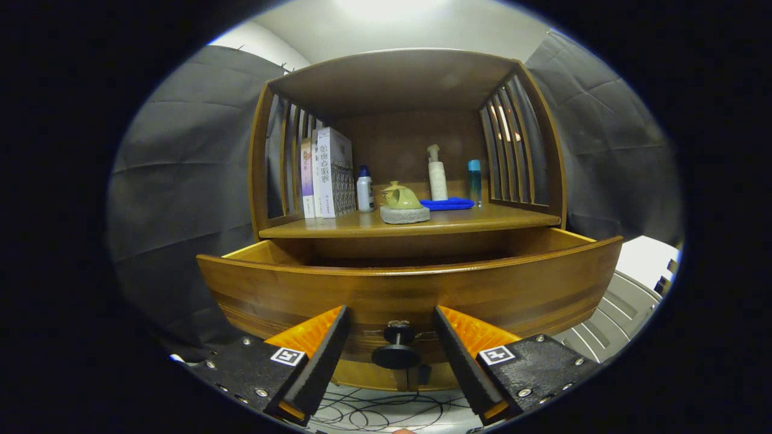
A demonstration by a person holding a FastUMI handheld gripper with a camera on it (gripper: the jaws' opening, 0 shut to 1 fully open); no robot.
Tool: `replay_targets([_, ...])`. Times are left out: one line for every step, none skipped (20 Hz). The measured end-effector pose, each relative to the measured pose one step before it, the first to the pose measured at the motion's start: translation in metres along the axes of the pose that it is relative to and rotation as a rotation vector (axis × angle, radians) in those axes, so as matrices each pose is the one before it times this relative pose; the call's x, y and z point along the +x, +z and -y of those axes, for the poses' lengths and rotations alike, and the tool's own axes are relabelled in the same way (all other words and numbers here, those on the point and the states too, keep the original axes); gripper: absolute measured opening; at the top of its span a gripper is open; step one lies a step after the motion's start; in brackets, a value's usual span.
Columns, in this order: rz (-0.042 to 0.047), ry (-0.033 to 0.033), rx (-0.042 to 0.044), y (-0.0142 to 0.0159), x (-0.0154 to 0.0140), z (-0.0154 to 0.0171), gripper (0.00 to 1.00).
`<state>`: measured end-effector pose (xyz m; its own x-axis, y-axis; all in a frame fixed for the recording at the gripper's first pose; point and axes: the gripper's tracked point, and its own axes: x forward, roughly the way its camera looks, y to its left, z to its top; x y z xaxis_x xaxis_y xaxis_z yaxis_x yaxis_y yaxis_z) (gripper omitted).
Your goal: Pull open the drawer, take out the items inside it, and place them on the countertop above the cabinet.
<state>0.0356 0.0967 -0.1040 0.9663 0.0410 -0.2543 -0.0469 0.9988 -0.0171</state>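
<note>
A big wooden cabinet [398,90] stands in front of the gripper, with slatted sides and a roof on top. Its drawer [410,295] is pulled out toward the gripper. The drawer's front board is wide and curved. What lies inside the drawer is hidden behind that board, so I cannot tell what is in it.

Above the drawer is the countertop [482,220]. Going from big things to small things on it: some books [329,175] stand up at the 9 o'clock side. A blue cloth [447,204] lies flat toward 3 o'clock from the middle. A white pump bottle [436,175] stands right behind the cloth. In the middle sits a green teapot [401,198] on a gray stone pad [405,214]. A white bottle with a blue cap [364,190] stands between the books and the teapot. A small blue bottle [475,181] stands at the 3 o'clock end, near the slats.

The black drawer knob [397,349] sticks out of the front board at 6 o'clock. The gripper [391,346] is spread wide. One finger is at 9 o'clock from the knob and one at 3 o'clock. The knob sits between them, and neither finger touches it. The gripper holds nothing.

Thin black cables [386,413] lie on the floor under the drawer.
</note>
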Motion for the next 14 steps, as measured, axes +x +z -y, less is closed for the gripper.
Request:
replay_targets([0.00063,-0.00722,-0.00200,0.00110,0.00156,0.00078,0.89])
replay_targets([-0.00219,-0.00715,-0.00016,-0.00103,0.00052,-0.00036,0.89])
replay_targets([-0.00023,-0.00834,-0.00137,0.00115,0.00163,0.00048,0.89])
replay_targets([-0.00124,-0.00647,-0.00160,-0.00038,0.00190,0.00001,0.89])
replay_targets([0.00017,-0.00628,-0.00205,0.00085,0.00188,0.00024,0.89])
replay_targets([-0.00106,-0.00461,-0.00277,-0.00029,0.00210,-0.00023,0.89])
replay_targets([-0.00088,-0.00485,-0.00300,0.00037,0.00085,0.00013,0.89])
replay_targets([-0.00098,-0.00391,-0.00127,-0.00027,0.00012,0.00004,0.89])
replay_targets([-0.00228,-0.00375,0.00098,0.00032,0.00136,0.00023,0.89])
replay_targets([-0.00255,-0.00267,0.00064,0.00005,0.00047,0.00047,0.89])
replay_targets([-0.00223,-0.00371,0.00071,0.00014,0.00022,-0.00040,0.89])
replay_targets([-0.00143,-0.00316,-0.00304,0.00063,0.00029,0.00001,0.89])
replay_targets([-0.00168,-0.00373,-0.00372,0.00049,-0.00044,0.00030,0.89])
replay_targets([-0.00042,-0.00420,-0.00304,0.00049,-0.00153,-0.00028,0.89])
